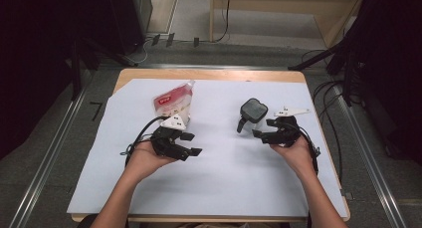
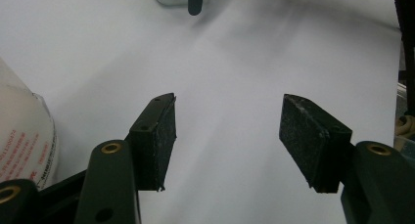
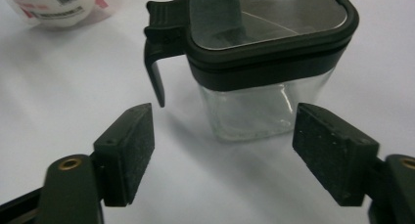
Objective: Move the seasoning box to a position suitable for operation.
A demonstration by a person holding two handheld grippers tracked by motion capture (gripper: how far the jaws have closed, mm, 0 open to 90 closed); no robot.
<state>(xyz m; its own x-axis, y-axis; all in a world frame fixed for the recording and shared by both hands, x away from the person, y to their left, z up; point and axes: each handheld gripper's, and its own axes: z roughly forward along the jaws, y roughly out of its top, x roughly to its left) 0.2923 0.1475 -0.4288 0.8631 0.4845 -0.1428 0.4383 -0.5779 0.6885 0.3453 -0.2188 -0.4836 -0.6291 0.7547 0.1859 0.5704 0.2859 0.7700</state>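
This looks like a recording lab rather than a home: a small wooden table [image 1: 209,74] under white paper [image 1: 219,158] stands on grey carpet between metal floor rails [image 1: 47,163], with black curtains at nine o'clock and loose cables [image 1: 326,96] at two o'clock.

Wooden desk [image 1: 209,74] w/ pale top, most of it under a white sheet [image 1: 224,168]. Grey floor [image 1: 59,138] all round, w/ metal rails [image 1: 47,161] running along both sides of desk. Black curtains [image 1: 35,54] at left & right, v. dark. Behind desk: light wooden frame [image 1: 278,1] on a paler floor strip, black cables [image 1: 326,91] trailing near right edge, black stand legs [image 1: 318,58] at far corners. Light is even & soft from above, weak shadows.
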